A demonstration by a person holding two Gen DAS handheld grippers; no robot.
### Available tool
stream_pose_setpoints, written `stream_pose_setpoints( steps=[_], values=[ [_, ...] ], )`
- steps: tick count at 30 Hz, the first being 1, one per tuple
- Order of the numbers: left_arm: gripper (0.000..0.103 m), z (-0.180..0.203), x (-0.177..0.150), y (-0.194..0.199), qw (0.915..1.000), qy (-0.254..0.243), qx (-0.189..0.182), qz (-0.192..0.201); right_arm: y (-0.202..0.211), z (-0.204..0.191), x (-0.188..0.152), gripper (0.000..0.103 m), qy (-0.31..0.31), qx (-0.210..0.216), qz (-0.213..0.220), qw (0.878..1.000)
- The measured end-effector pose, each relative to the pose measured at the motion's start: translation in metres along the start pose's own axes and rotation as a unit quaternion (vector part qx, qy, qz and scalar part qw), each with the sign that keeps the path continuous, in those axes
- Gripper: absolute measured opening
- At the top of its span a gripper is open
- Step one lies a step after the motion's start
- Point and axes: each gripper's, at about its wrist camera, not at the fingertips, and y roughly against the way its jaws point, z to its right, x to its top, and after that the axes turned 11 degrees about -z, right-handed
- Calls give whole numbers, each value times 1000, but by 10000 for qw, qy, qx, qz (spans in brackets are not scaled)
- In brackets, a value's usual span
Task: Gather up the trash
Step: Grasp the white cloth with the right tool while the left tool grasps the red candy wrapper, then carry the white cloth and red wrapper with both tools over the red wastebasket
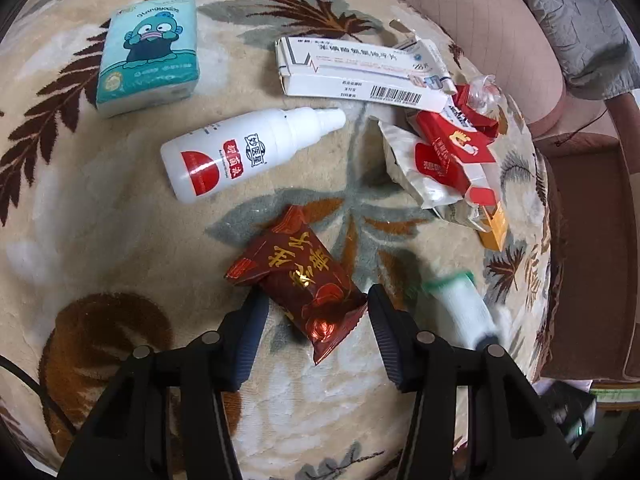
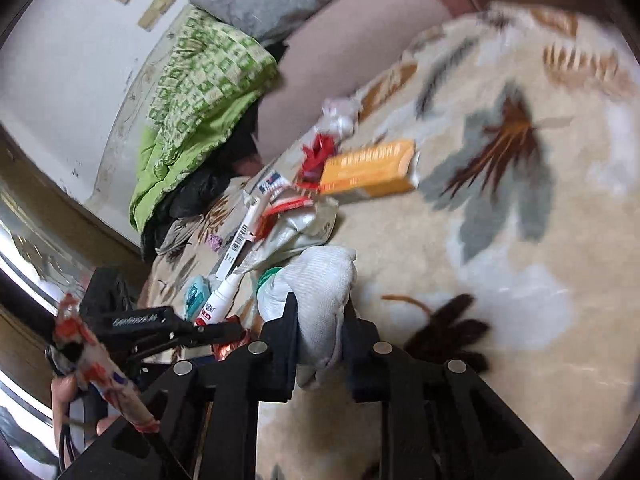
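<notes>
Left wrist view. My left gripper (image 1: 316, 308) is spread wide, fingers straddling the red snack wrapper (image 1: 298, 280) on the leaf-patterned blanket (image 1: 100, 208). Nothing pinched yet; the wrapper sits between the jaws, near end just past the fingertips. Its long axis runs diagonally, from upper left down to lower right, crimped tail pointing toward me. I judge the wide opening is there to take the puffy body across its short side.

Beyond it: white spray bottle (image 1: 248, 152) on its side, nozzle to the upper right. Tissue pack (image 1: 148, 56) at far left. Flattened medicine box (image 1: 360, 76) behind, and a heap of torn red-and-silver packaging (image 1: 448, 160) to the right, probably the main trash. At right, blurred, a white wad (image 1: 460, 308).

Right wrist view. My right gripper (image 2: 320, 340) is closed on that white wad (image 2: 320, 292), which looks like a crumpled glove or sock with a green cuff, though I cannot tell for sure. It stands up out of the jaws, long axis pointing away from me toward the packaging heap (image 2: 296, 208). An orange box (image 2: 368, 172) lies beyond. Picture is smeared.
</notes>
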Motion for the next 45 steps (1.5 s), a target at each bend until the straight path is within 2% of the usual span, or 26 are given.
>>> stream_pose_setpoints(
  steps=[6,9,11,15,16,22,27,36,45],
  values=[
    [44,-10,-6,16,9996,1,36,264,54,-28,-24,20,386,-245,364,9983],
    [43,-18,-14,34,9986,59,67,515,94,-32,-48,20,343,-242,581,9974],
    [43,-14,-27,49,9974,-20,39,715,115,-32,-62,20,289,-248,709,9968],
    [44,11,-85,81,9908,-687,-174,1155,171,-28,-92,20,160,-309,1029,9941],
    [44,20,-107,86,9876,-981,-202,1205,186,-27,-100,20,147,-337,1104,9932],
    [44,47,-217,91,9724,-1869,-413,1337,246,-30,-138,20,236,-595,1525,9862],
    [44,72,-284,90,9566,-2541,-405,1368,283,-21,-169,20,185,-840,1760,9806],
    [44,126,-357,98,9284,-3421,-719,1257,342,-5,-189,20,-95,-1131,2284,9669],
    [44,195,-399,80,8976,-4219,-772,1015,392,59,-204,20,-901,-1782,2652,9433]
  ],
)
